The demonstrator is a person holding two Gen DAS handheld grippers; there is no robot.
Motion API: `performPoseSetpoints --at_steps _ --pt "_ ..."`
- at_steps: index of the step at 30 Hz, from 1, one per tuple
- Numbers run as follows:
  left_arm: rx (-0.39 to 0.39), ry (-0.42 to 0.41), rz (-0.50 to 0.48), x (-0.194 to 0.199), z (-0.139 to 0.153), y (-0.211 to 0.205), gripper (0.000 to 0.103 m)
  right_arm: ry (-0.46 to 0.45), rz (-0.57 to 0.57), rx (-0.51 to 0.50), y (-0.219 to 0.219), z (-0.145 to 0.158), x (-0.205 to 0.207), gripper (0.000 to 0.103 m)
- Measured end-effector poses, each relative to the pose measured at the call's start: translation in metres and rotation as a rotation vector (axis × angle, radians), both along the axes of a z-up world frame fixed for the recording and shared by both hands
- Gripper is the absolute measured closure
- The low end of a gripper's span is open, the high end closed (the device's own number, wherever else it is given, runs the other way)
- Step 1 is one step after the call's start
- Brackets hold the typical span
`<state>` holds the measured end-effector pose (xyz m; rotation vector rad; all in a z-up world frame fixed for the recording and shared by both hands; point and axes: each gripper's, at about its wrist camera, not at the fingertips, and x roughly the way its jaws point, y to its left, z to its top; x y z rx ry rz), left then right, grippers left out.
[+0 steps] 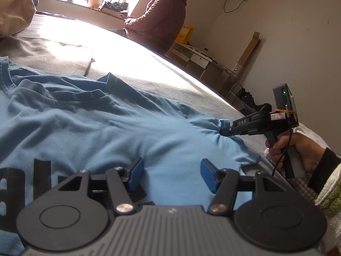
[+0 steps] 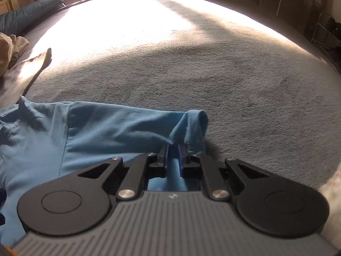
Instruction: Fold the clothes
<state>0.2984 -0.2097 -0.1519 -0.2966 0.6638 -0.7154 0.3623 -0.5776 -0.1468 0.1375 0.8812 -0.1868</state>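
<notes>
So there's a light blue cotton t-shirt [image 1: 89, 115] with dark lettering on the chest, lying spread across a grey fuzzy blanket [image 2: 213, 74] that covers the bed. Far left in the left wrist view there's a crumpled beige cloth [image 1: 12, 10] up by the corner, and a flat grey folded piece [image 1: 53, 55] sits just past the shirt's collar. The left gripper [image 1: 170, 175] hangs over the shirt's chest with its 2 blue pads [image 1: 135, 173] standing well apart, nothing between them. Past the bed, a person in a maroon hooded top [image 1: 157, 17] sits facing the barred window. Over on the right, the right gripper [image 2: 173, 155] is closed down tight on the shirt's sleeve [image 2: 191, 125], with the fabric bunched up and pinched between the pads. The hand [image 1: 298, 149] holding that gripper wears a pale knitted sleeve.
</notes>
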Motion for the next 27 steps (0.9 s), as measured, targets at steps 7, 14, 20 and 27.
performPoseSetpoints --at_steps 7,14,20,27 --pt "0.004 -0.001 0.000 0.000 0.000 0.000 0.042 -0.110 0.030 -0.029 0.001 0.038 -0.006 0.094" --pt "-0.008 0.003 -0.001 0.001 -0.001 0.001 0.042 -0.007 -0.108 -0.229 0.020 0.010 0.043 0.091" --pt "-0.014 0.008 0.000 0.002 0.000 0.002 0.042 -0.188 0.466 -0.109 0.135 0.051 0.032 0.090" --pt "-0.040 0.016 -0.002 0.002 -0.002 0.007 0.042 -0.068 0.583 0.101 0.190 0.034 0.096 0.076"
